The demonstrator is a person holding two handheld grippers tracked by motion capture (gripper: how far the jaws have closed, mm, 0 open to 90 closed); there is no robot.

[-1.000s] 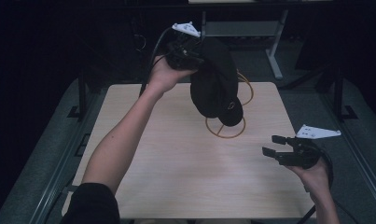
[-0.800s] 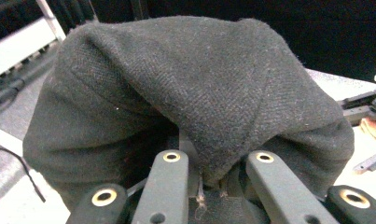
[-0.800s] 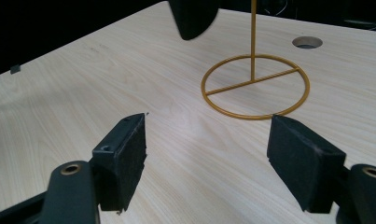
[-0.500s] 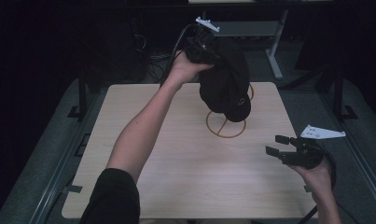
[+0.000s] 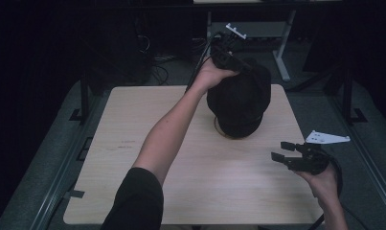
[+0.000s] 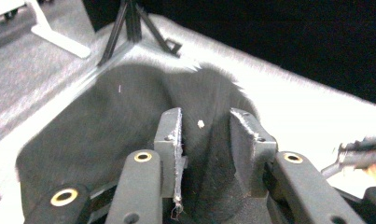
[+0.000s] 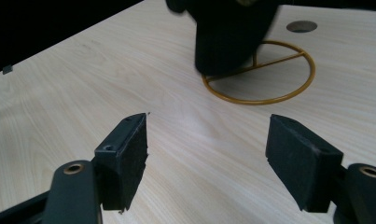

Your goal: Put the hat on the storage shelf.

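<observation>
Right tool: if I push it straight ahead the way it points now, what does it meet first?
Probably the gold wire stand with the black hat on it. The right tool is open, with bare table before it. It seems angled slightly down, so it might graze the tabletop first; depth is unclear.

Left gripper (image 5: 229, 60) carried the black hat (image 5: 239, 98) away from the person and down, from above the table (image 5: 133, 143) onto the gold wire stand (image 7: 288, 79). The hat hung tilted from the gripper earlier; now it sat over the stand, hiding most of the ring in the high view. Left jaws had just been opening: in the left gripper view a gap showed beside each pad, with hat fabric standing between them. The left forearm stretched further across the table.
</observation>
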